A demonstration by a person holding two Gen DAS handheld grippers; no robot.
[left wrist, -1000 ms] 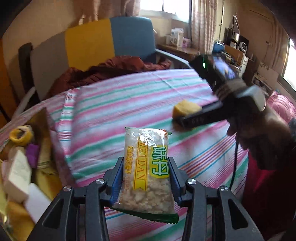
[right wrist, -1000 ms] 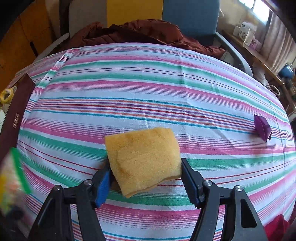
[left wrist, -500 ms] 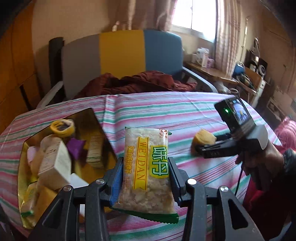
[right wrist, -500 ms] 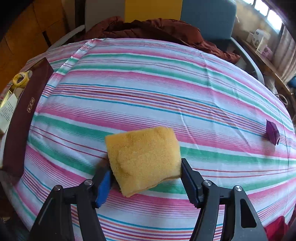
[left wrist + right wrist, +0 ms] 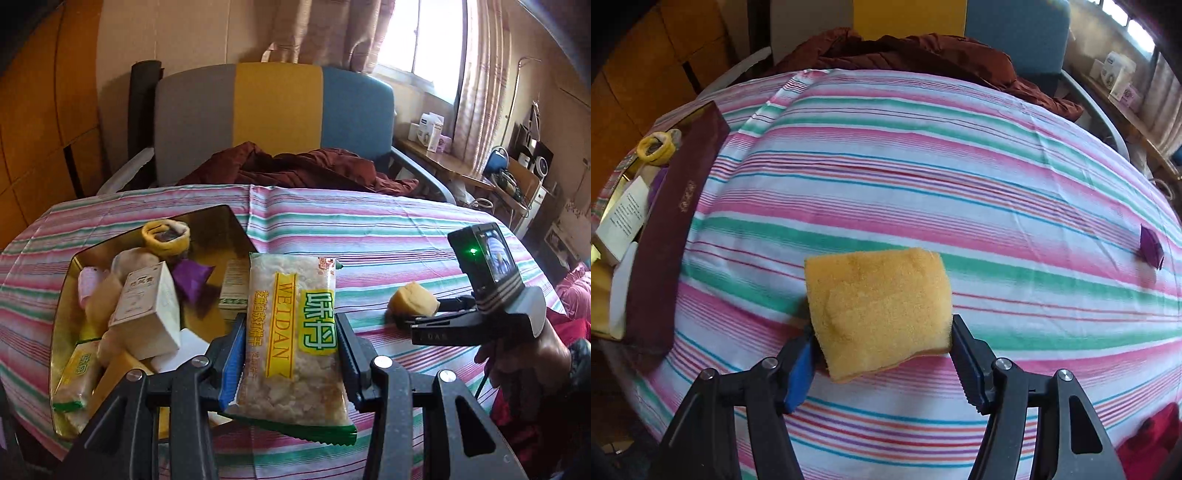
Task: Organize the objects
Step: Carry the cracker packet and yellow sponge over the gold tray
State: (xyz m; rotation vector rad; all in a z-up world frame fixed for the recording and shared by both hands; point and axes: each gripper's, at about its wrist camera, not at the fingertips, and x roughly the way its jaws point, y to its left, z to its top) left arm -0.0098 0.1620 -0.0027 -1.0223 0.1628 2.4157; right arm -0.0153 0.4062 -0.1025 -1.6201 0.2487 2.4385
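My left gripper is shut on a clear snack packet with a yellow "WEIDAN" label, held above the table edge just right of the maroon box. The box also shows in the right wrist view and holds a white carton, a purple pouch, a yellow tape roll and other packets. My right gripper is shut on a yellow sponge above the striped tablecloth; it also shows in the left wrist view.
A small purple pouch lies on the cloth at the far right. A grey, yellow and blue chair with a maroon garment stands behind the table. A cluttered side shelf is at the right.
My left gripper has swung left with the packet, bringing the box and its contents into view. My right gripper with the sponge has shifted left toward the box.
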